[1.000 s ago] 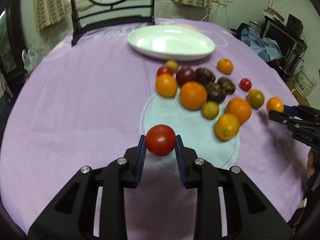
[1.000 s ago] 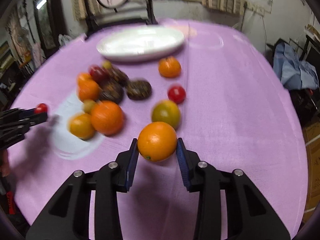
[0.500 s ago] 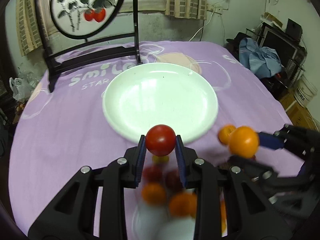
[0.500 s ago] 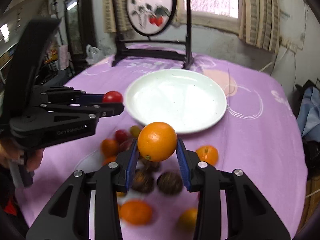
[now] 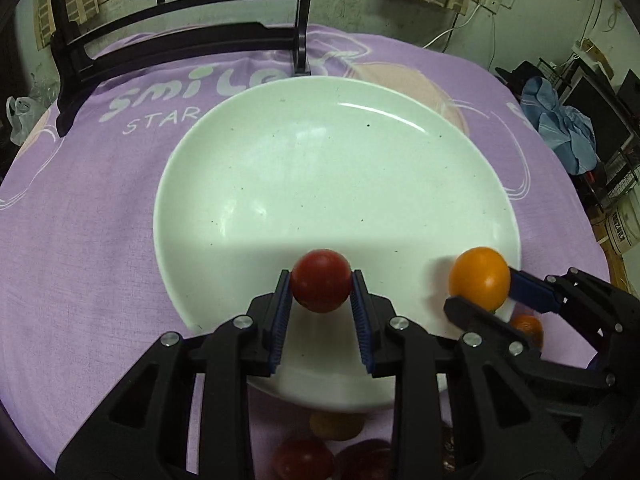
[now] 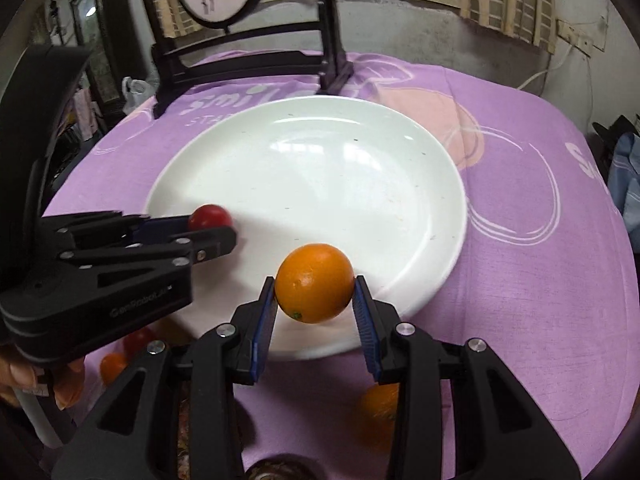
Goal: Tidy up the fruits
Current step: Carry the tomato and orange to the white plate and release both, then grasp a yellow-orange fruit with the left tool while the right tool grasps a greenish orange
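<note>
My left gripper (image 5: 321,286) is shut on a red tomato (image 5: 321,286) and holds it over the near part of the white plate (image 5: 304,168). My right gripper (image 6: 315,283) is shut on an orange (image 6: 315,283) and holds it over the plate's (image 6: 320,168) near rim. In the left wrist view the orange (image 5: 479,282) and right gripper show at the right, over the plate's right edge. In the right wrist view the tomato (image 6: 210,217) and left gripper show at the left. The plate holds no fruit.
Loose fruits lie on the purple cloth near the plate's front: a yellowish one (image 5: 336,426), dark red ones (image 5: 304,460), small oranges (image 6: 378,404) (image 5: 527,328). A black screen stand (image 5: 180,44) stands behind the plate.
Both grippers have moved forward with their fruits, from before the plate to over its near part. The plate now fills the views and the fruit pile has dropped below.
</note>
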Demonstrator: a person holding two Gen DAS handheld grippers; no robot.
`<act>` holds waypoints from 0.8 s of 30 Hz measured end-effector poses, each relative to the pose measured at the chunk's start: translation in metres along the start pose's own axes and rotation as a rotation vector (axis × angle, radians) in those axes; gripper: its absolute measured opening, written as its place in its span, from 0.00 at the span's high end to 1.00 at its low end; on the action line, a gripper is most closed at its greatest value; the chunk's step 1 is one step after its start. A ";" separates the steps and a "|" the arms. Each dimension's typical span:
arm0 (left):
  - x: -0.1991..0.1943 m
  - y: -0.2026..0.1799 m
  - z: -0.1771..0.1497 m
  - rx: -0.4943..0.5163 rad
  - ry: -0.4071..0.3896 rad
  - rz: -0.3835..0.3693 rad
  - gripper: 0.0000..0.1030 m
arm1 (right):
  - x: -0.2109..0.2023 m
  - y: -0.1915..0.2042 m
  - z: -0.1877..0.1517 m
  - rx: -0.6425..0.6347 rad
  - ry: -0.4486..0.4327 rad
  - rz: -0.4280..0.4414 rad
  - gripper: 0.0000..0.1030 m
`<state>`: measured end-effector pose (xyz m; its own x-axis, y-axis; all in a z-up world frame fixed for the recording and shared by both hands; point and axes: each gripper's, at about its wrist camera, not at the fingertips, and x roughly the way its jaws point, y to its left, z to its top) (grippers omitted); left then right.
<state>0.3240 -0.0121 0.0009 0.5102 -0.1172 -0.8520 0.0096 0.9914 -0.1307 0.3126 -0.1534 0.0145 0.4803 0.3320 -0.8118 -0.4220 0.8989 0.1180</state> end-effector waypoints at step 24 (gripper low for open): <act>-0.120 -0.011 -0.136 0.100 -0.164 0.053 0.13 | -0.134 0.018 -0.135 -0.054 -0.126 -0.048 0.35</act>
<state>0.1455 -0.0170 0.0357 0.6453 -0.0617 -0.7614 0.0601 0.9977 -0.0299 0.1363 -0.2204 0.0483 0.5922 0.3251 -0.7373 -0.4353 0.8991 0.0468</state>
